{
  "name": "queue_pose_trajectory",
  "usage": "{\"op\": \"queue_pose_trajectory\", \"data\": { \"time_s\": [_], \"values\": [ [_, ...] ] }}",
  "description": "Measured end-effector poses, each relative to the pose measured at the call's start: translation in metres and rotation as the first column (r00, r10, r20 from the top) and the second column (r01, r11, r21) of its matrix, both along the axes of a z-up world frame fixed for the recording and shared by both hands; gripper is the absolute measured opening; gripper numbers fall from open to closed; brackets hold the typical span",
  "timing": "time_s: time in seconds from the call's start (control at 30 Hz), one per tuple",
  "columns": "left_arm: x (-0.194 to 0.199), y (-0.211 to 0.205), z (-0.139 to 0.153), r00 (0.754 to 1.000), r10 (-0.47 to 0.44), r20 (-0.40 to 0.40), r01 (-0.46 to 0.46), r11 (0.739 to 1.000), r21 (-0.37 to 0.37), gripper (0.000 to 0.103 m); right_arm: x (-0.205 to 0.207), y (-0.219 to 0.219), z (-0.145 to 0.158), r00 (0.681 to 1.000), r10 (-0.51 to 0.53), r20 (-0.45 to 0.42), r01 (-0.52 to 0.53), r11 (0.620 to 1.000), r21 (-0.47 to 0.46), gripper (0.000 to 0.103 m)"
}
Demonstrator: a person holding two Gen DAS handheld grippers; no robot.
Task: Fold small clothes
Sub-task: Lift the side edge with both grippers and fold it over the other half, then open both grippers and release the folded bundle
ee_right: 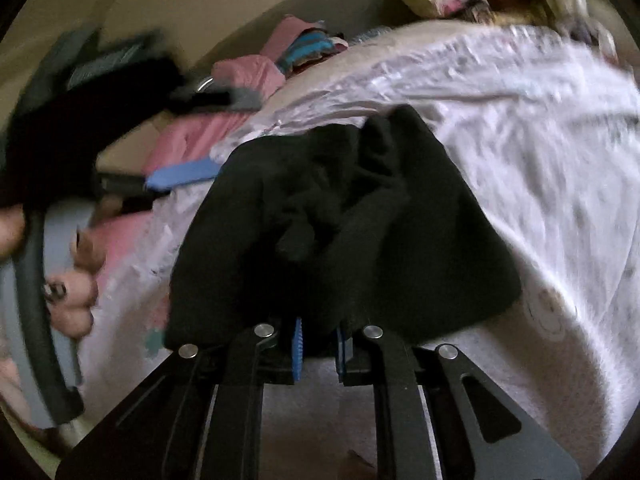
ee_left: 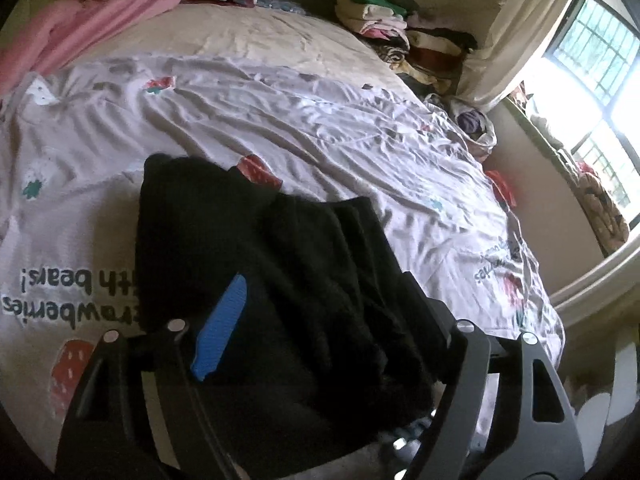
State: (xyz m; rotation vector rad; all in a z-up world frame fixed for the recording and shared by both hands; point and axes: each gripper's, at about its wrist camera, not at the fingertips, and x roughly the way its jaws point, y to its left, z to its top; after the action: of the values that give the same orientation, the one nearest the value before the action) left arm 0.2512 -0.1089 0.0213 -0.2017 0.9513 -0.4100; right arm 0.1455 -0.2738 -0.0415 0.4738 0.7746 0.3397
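Both grippers lifting a black garment [ee_left: 280, 264] above the bed [ee_left: 224, 120].

The right gripper [ee_right: 318, 346] is clenching a bunched edge of the garment between nearly closed jaws; the left gripper [ee_left: 320, 312] is carrying cloth draped across wide-set jaws, so its grasp cannot be told. Judged best practice: keeping the held edges level and apart while laying the garment flat on the strawberry-print sheet [ee_left: 360, 128] before creasing.
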Motion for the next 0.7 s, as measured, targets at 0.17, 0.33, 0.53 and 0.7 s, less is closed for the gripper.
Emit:
{"op": "queue_pose_trajectory", "data": {
  "time_s": [0.17,0.33,0.53,0.7],
  "values": [
    [-0.015,0.016,-0.008,0.999,0.038,0.023,-0.039,0.998,0.044,0.069,-0.011,-0.016,0.004,0.998,-0.045,0.045,0.042,0.997,0.070,0.008],
    [-0.023,0.023,-0.027,0.998,0.058,0.005,-0.058,0.989,0.137,0.069,-0.007,-0.020,0.002,0.999,-0.052,0.011,0.052,0.999,-0.013,0.008],
    [-0.029,0.025,-0.039,0.999,0.039,-0.022,-0.036,0.991,0.131,0.072,-0.017,-0.029,0.003,0.995,-0.099,0.032,0.099,0.995,0.008,0.008],
    [-0.045,0.022,-0.031,1.000,0.020,0.021,-0.023,0.986,0.166,0.074,-0.015,-0.024,0.000,0.996,-0.086,-0.021,0.084,0.995,-0.059,0.023]
  ]
}}
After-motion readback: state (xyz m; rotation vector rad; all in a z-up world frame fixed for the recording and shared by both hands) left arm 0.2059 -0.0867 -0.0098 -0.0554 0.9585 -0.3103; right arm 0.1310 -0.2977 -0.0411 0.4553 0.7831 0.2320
